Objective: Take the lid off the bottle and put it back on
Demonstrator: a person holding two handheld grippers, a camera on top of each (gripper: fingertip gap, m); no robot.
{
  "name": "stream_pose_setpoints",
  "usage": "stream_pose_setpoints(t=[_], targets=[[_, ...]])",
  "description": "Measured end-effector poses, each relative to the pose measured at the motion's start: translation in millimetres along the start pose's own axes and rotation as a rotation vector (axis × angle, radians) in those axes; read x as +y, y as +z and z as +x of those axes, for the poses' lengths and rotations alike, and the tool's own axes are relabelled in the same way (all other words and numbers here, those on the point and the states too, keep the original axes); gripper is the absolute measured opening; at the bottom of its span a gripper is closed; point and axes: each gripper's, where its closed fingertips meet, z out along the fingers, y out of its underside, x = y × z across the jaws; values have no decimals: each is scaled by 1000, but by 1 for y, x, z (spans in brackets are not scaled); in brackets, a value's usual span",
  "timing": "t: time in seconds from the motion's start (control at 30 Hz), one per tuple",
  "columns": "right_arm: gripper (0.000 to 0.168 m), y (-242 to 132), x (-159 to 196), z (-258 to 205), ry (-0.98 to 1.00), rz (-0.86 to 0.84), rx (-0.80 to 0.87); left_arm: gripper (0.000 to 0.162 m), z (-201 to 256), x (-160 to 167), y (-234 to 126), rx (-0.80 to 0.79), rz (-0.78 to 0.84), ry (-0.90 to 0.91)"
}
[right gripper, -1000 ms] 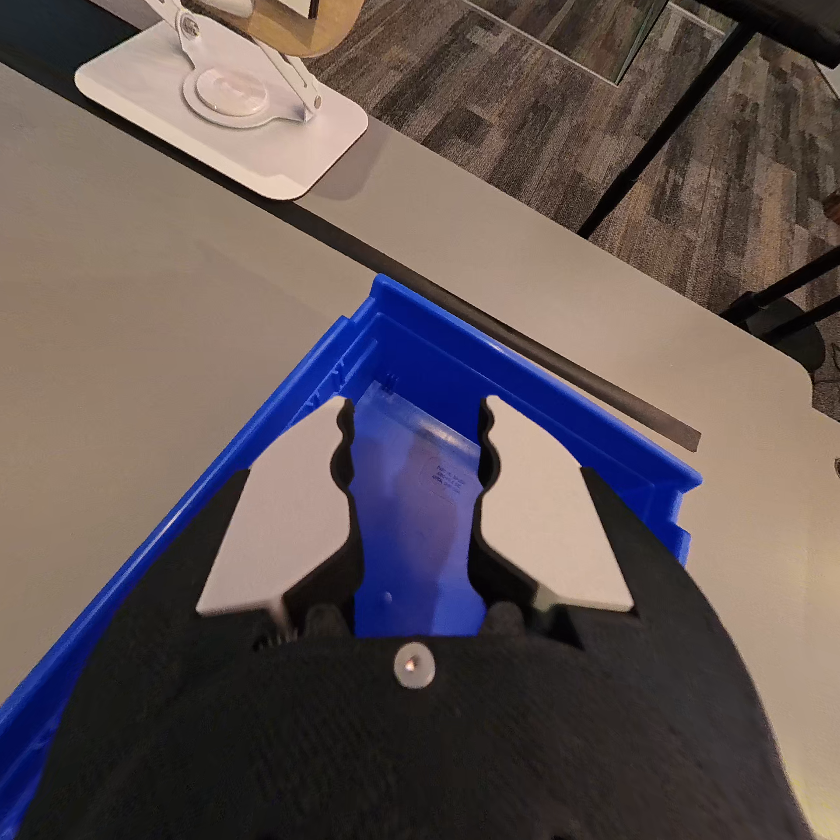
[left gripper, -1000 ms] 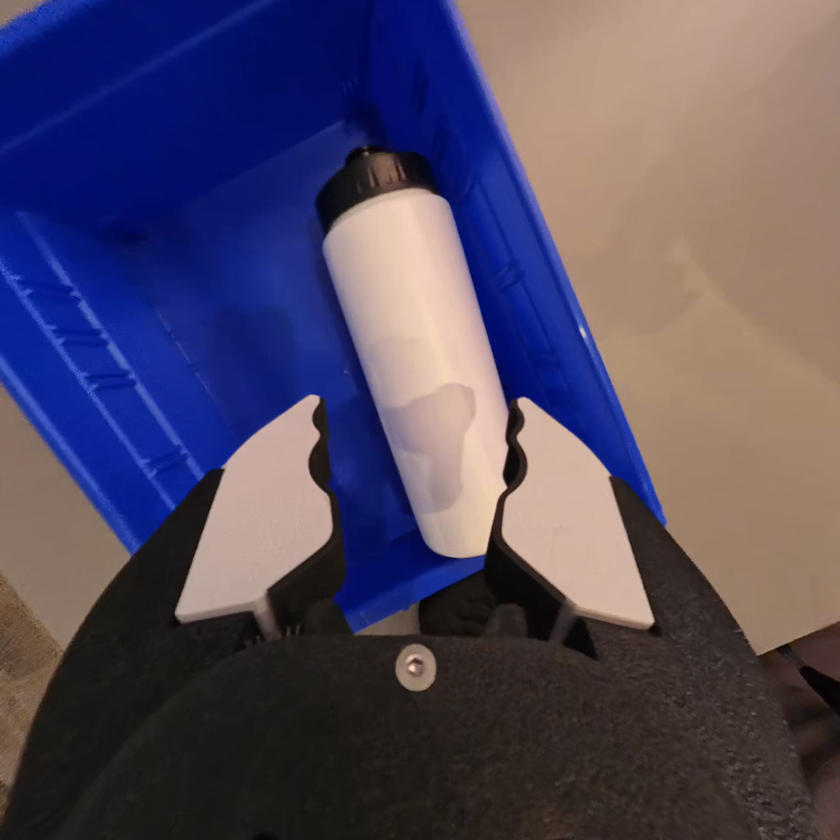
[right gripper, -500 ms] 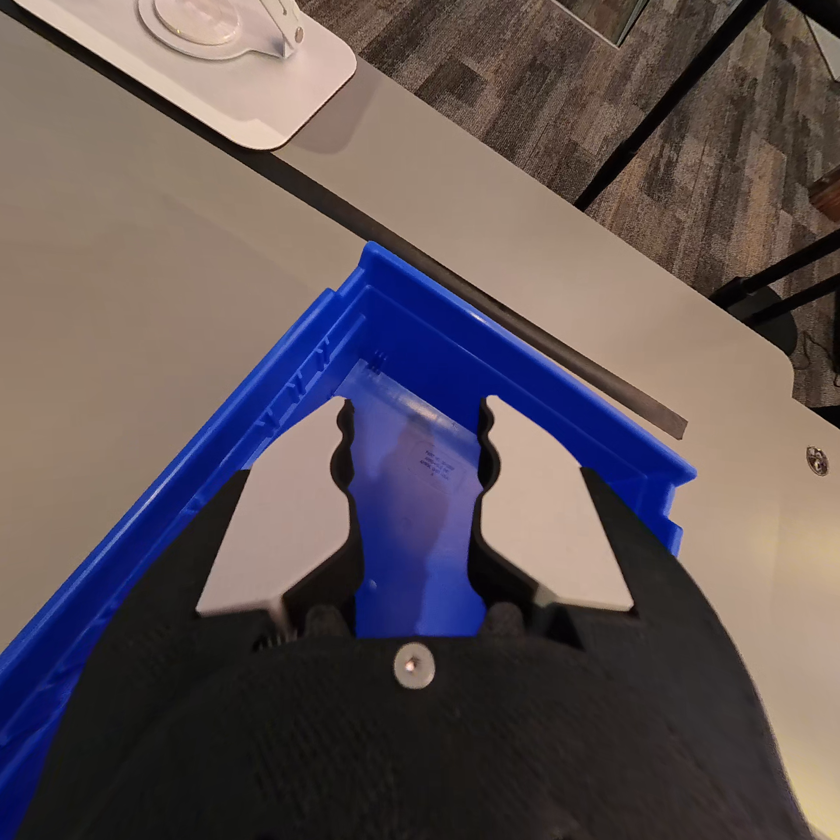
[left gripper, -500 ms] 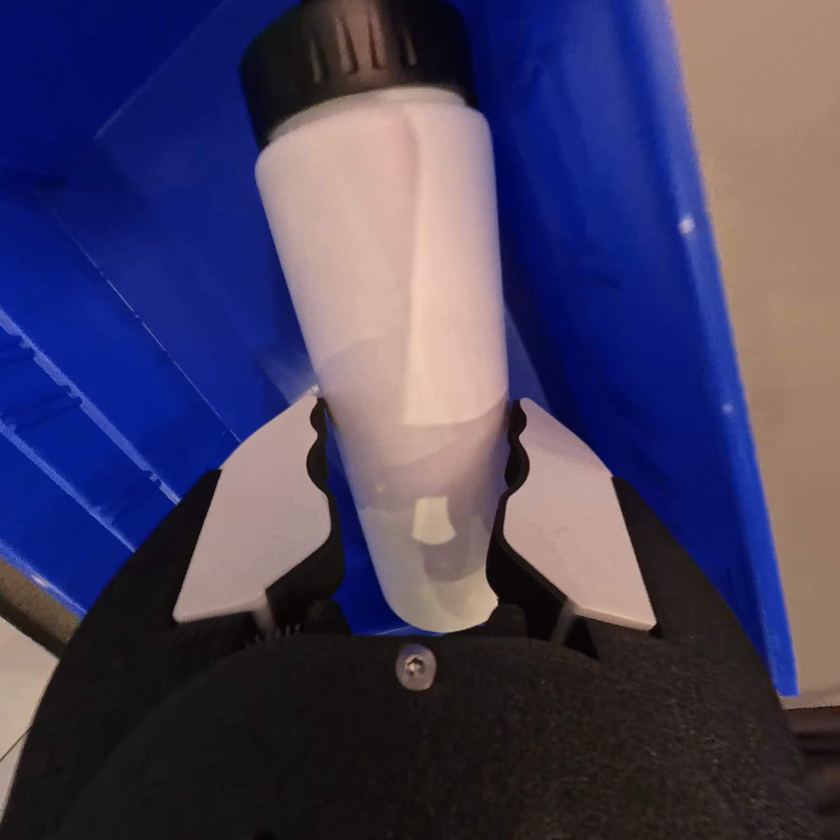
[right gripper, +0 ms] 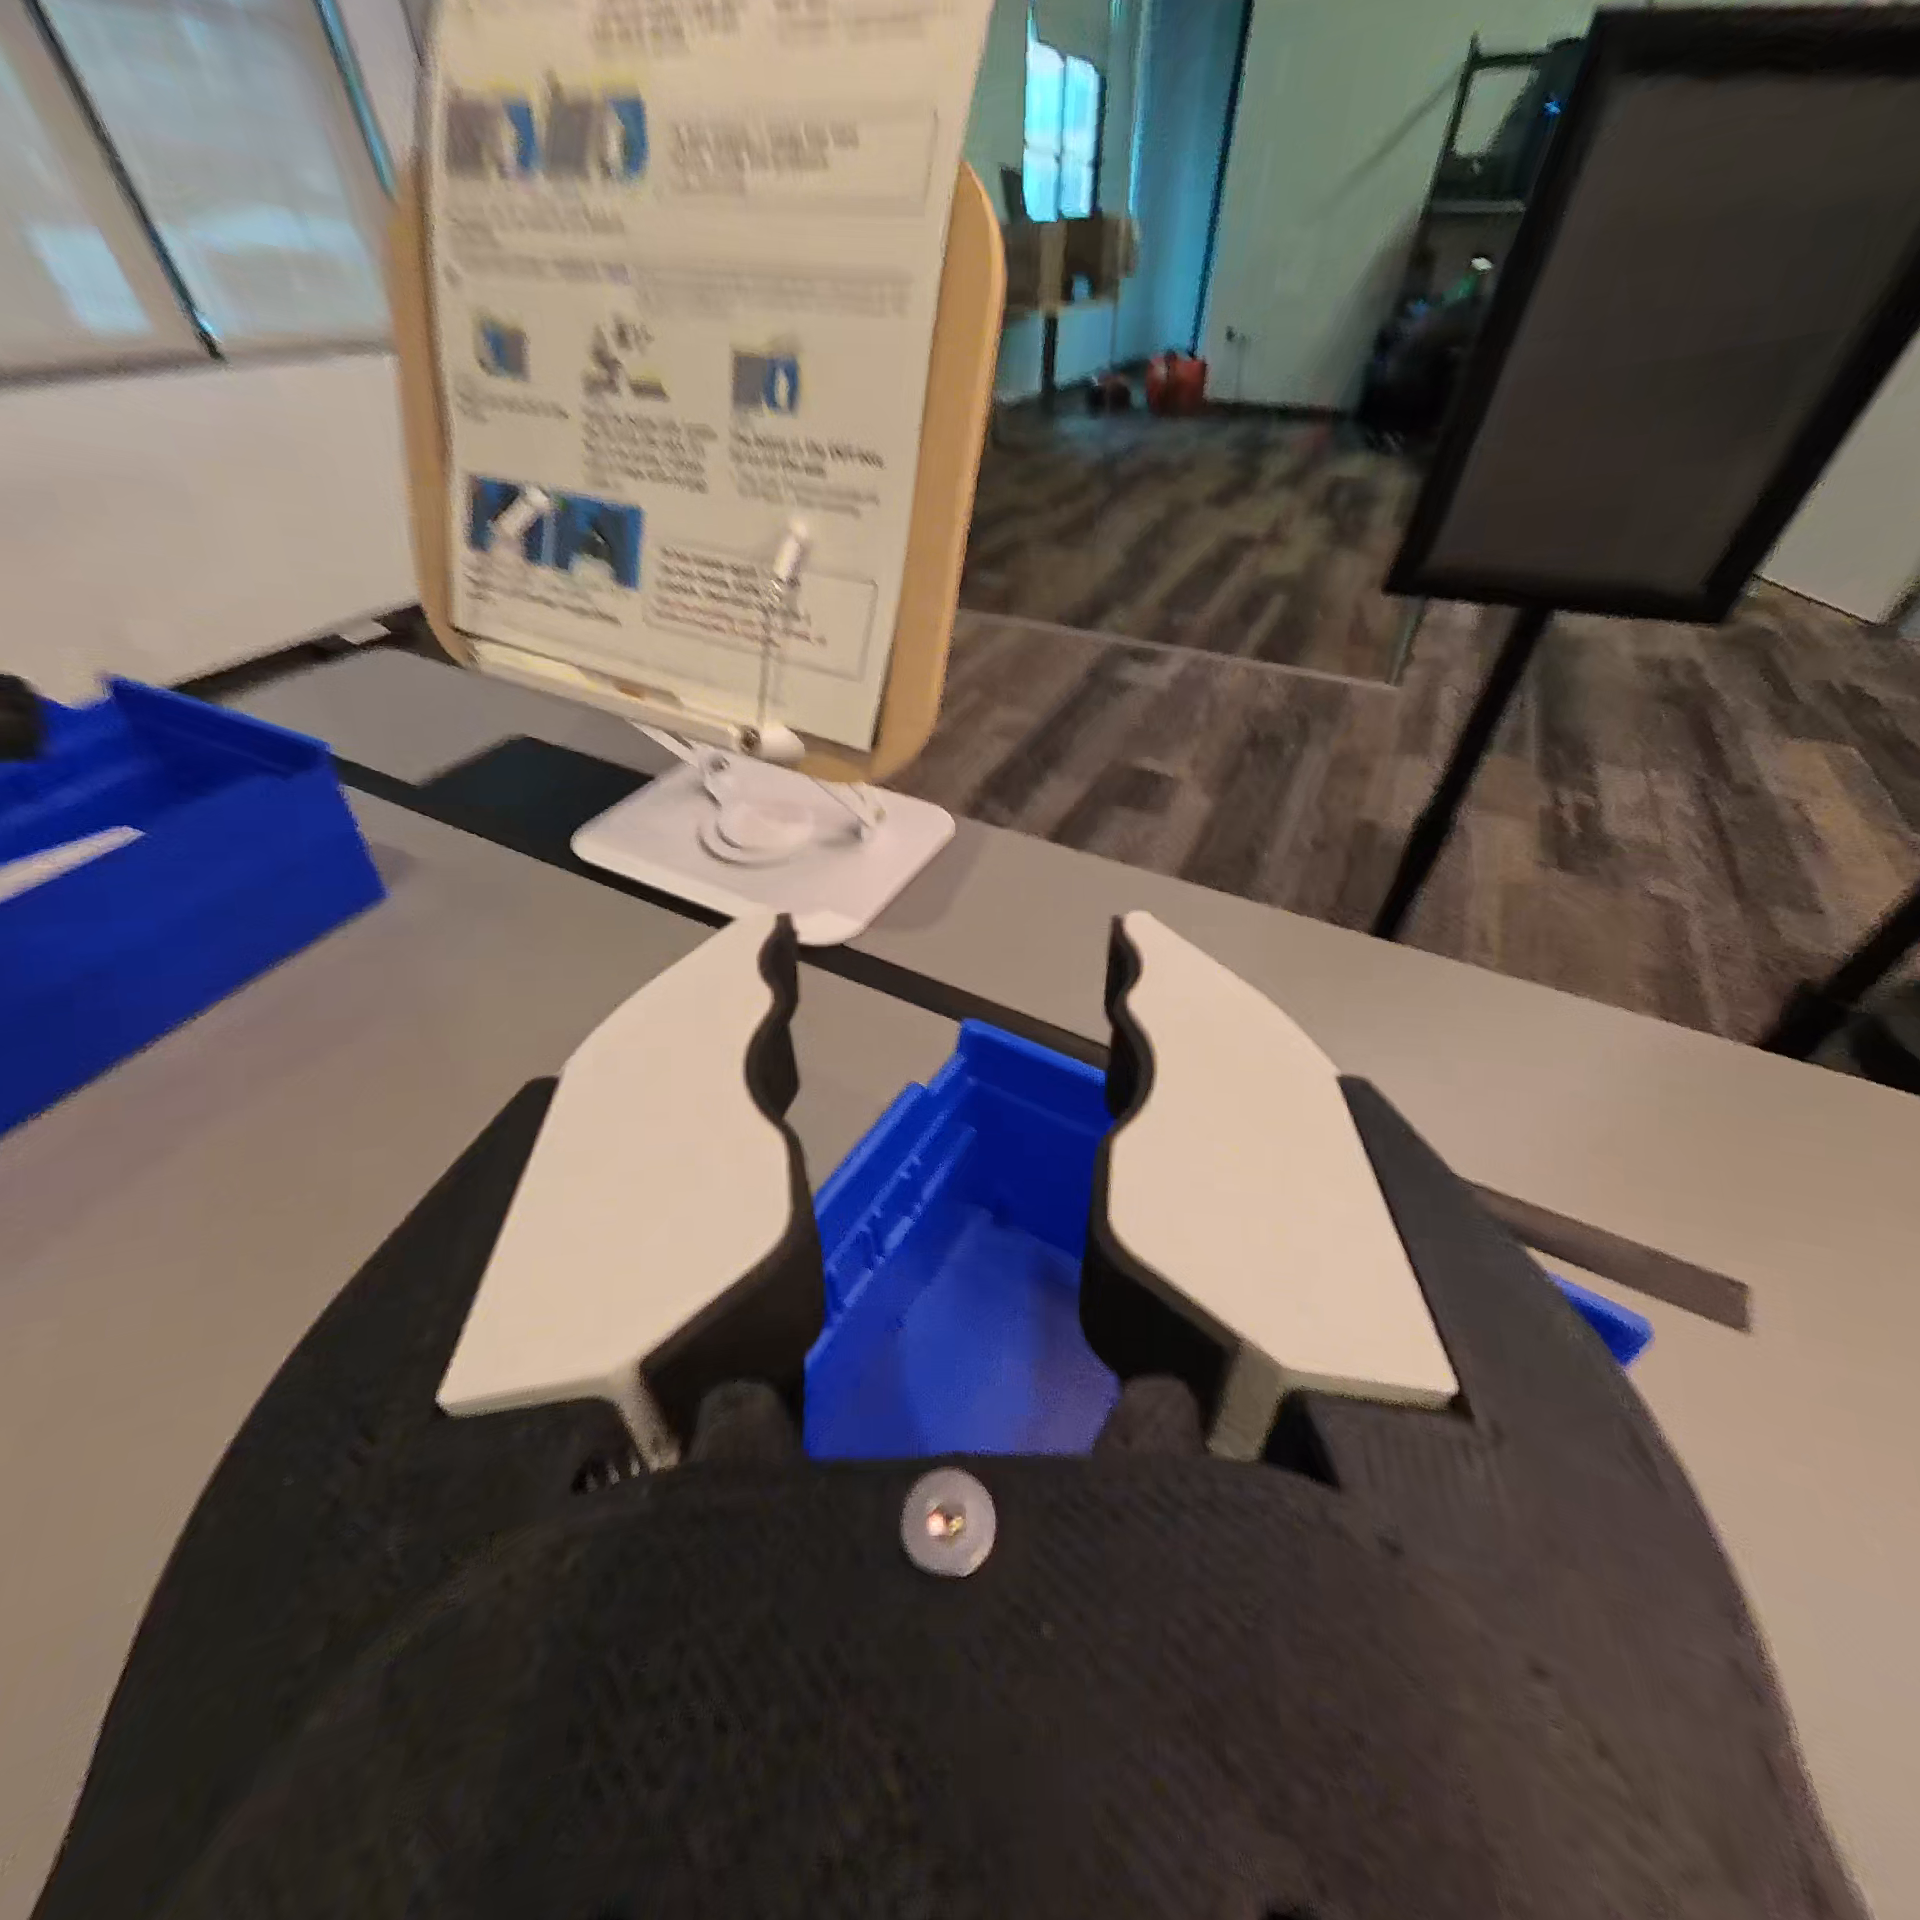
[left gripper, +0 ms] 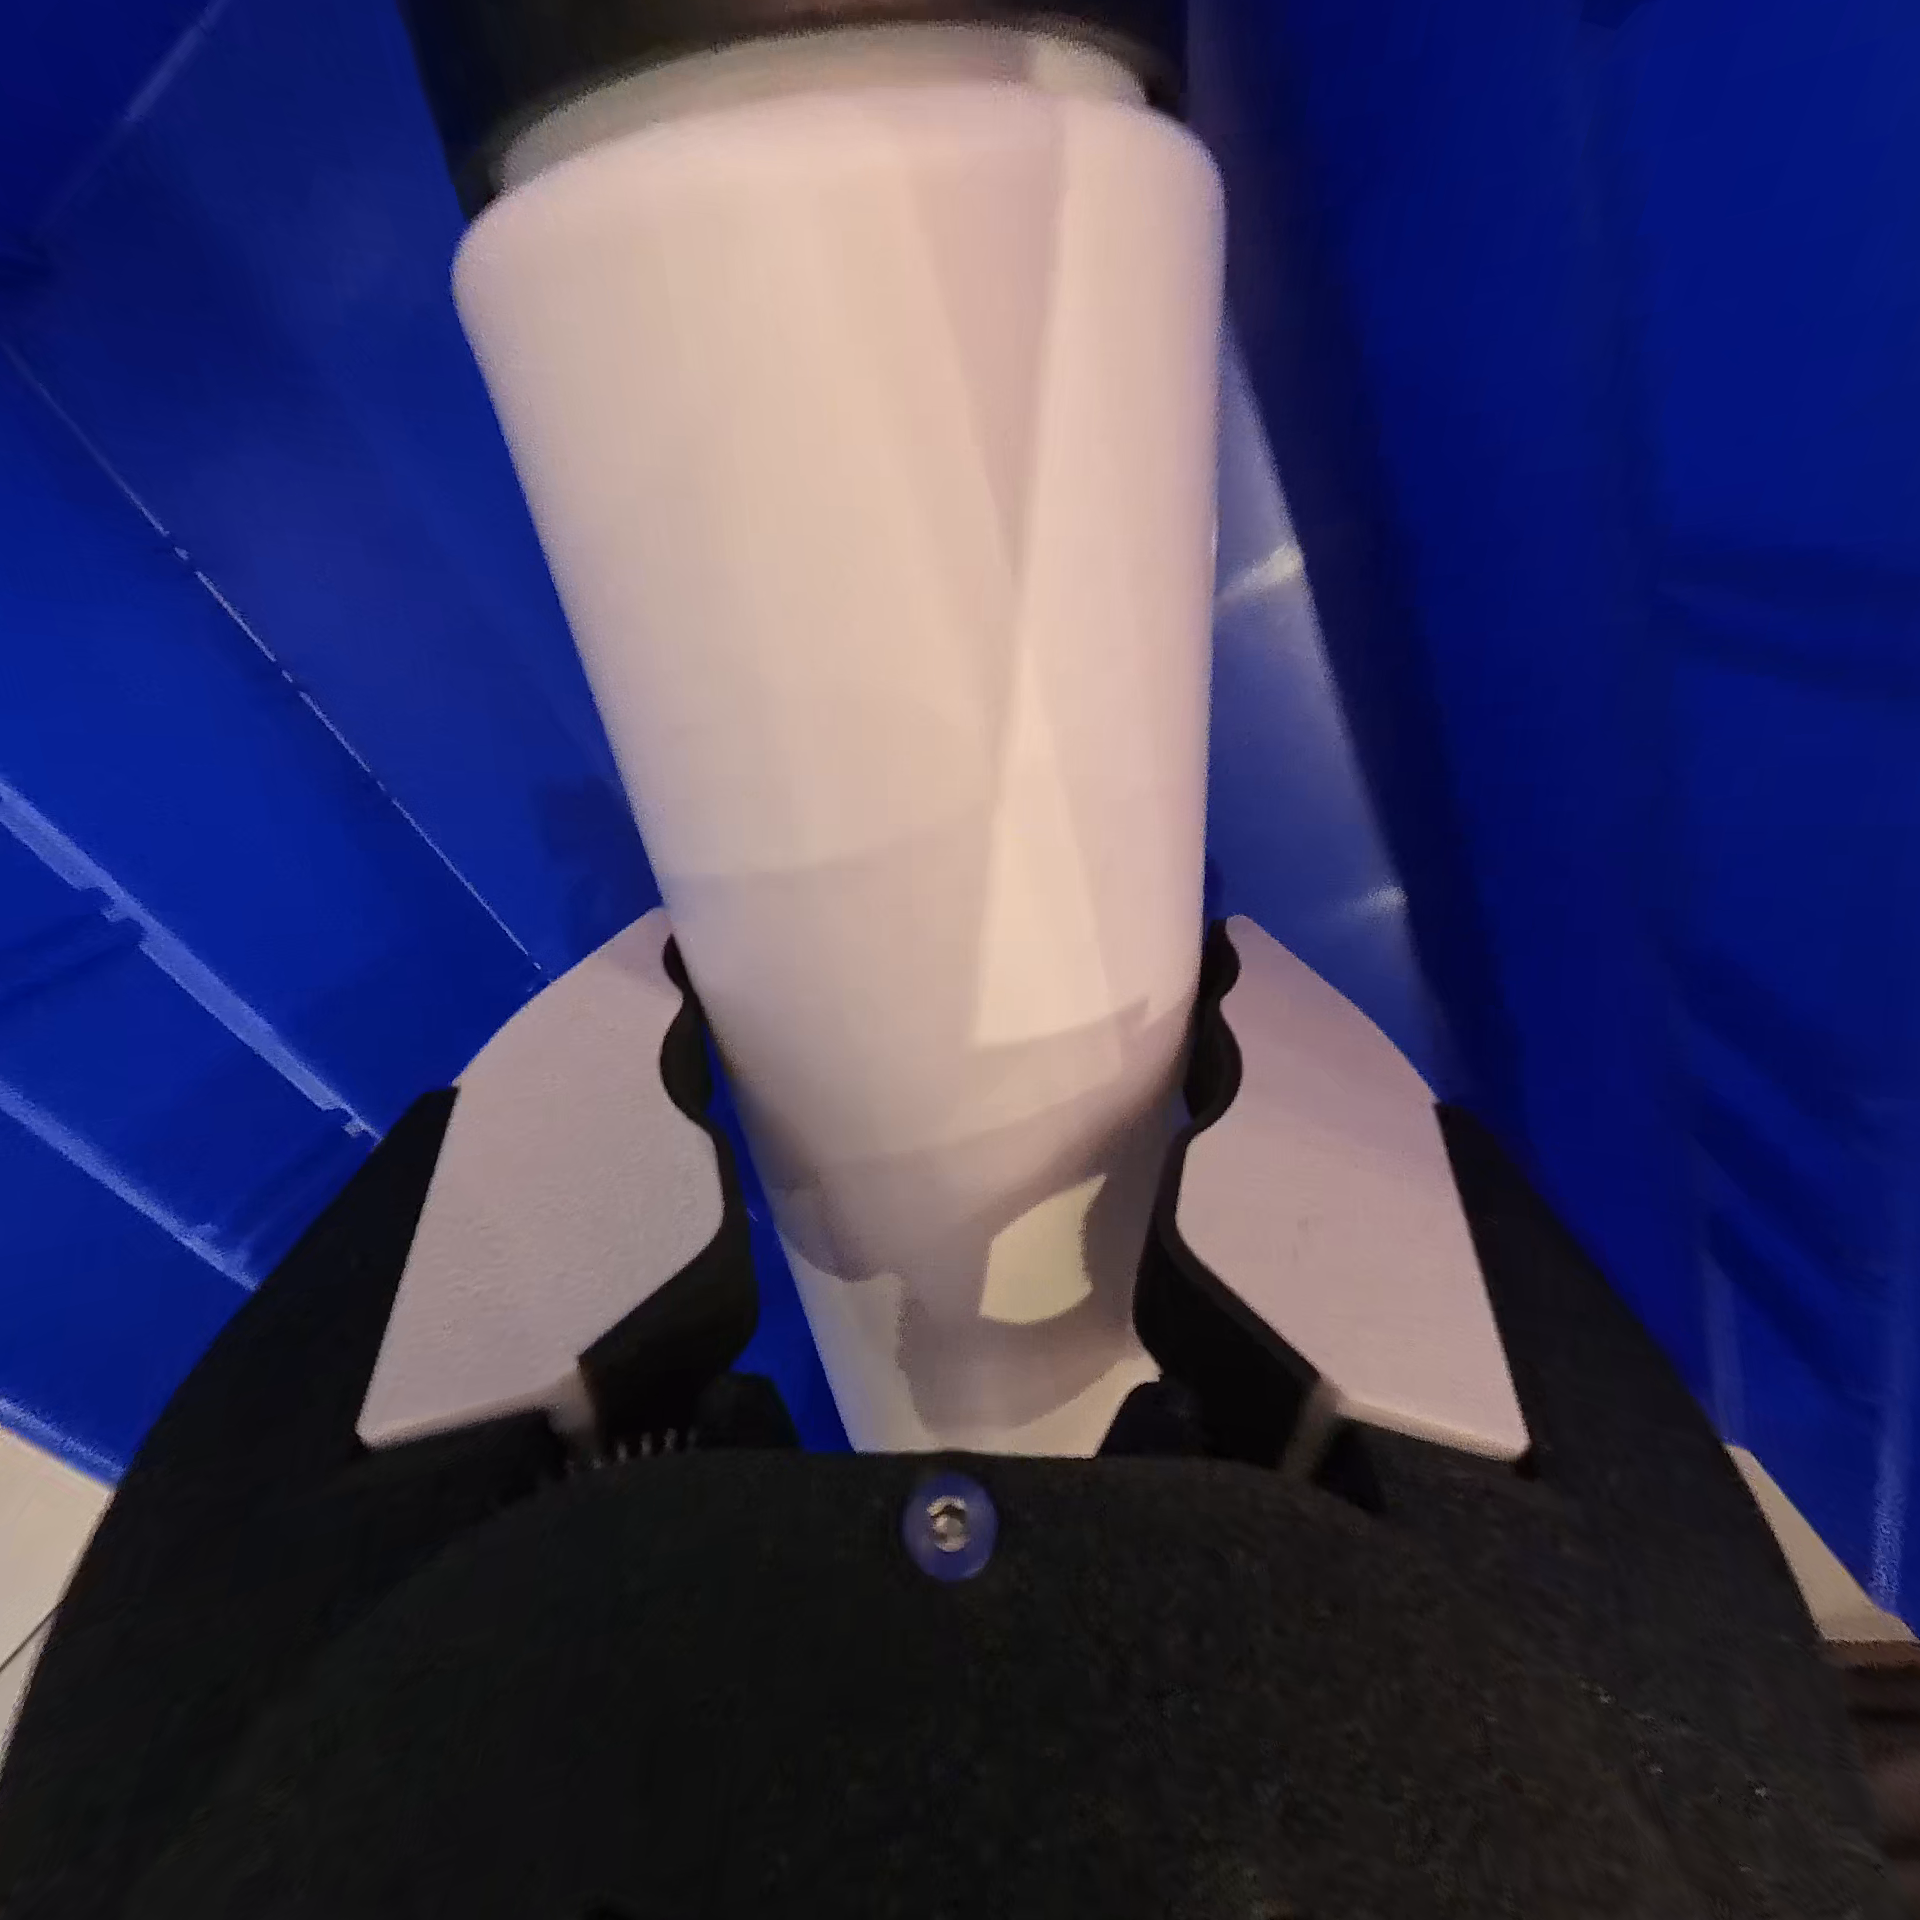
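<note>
Left tool (left gripper: pixel 940 971) nearer, astride bottle (left gripper: pixel 862 582) (unclamped); right tool (right gripper: pixel 951 961) raised, agape.

Blue bin (right gripper: pixel 966 1299) on grey table (right gripper: pixel 260 1091); second blue bin (right gripper: pixel 156 862) left; instruction sheet stand (right gripper: pixel 764 842) behind.

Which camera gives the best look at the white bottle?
The left wrist view: the bottle fills it, lying in a blue bin between the left tongs. The right wrist view shows no bottle.

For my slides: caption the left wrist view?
Left gripper straddling a white bottle, black lid on, inside a blue bin.
</note>
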Motion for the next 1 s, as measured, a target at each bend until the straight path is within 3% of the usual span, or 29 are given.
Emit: stream_pose_setpoints(t=[0.13,0.37,0.83,1.0], targets=[[65,-7,-19,-7,17,124,-61,91,0,0,0,20,6,-4],[57,-12,-29,-14,63,185,-121,93,-1,0,2,32,4,-23],[55,8,-2,-27,-29,39,-139,91,-11,1,-7,36,34,-6],[55,15,5,-32,-31,13,-148,91,-7,3,-22,173,111,-31]])
